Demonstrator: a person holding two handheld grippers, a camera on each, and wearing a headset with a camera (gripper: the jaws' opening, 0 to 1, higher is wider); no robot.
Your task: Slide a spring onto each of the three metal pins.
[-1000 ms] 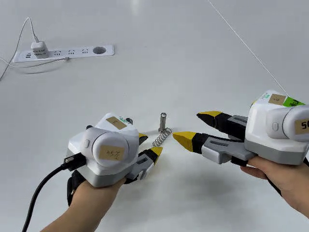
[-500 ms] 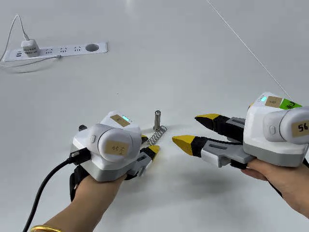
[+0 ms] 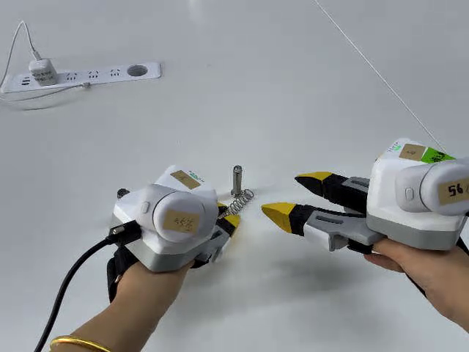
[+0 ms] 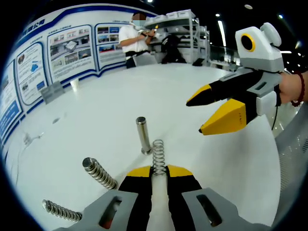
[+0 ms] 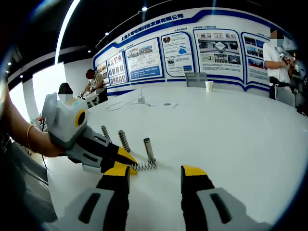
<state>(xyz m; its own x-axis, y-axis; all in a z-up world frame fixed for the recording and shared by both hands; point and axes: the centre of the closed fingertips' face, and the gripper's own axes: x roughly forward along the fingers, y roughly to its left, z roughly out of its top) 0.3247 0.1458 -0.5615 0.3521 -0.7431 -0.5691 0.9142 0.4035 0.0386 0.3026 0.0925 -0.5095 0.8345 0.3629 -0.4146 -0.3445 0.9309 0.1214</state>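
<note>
Head view: white table (image 3: 256, 88); r. gripper (image 3: 282, 194) jaws spread, empty, tips near l. gripper (image 3: 227, 217), whose jaws clench spring (image 3: 242, 202) by one end. Bare pin (image 3: 237, 180) upright, spring's free end just beside its base. Left gripper view: sprung pin a (image 4: 99, 173), sprung pin b (image 4: 60, 210) at lower left.

The white worktop (image 3: 293, 88) is carrying a white power strip (image 3: 95, 75) at the far left, with a charger (image 3: 42, 70) sitting plugged into it. A thin line (image 3: 381, 77) is running across the far right. A bare metal pin (image 3: 237, 180) is standing upright near the middle, and a spring (image 3: 242, 201) is lying with one end at its foot. Near it, a spring-covered pin (image 4: 99, 172) and a second spring-covered pin (image 4: 61, 210) are standing.
</note>
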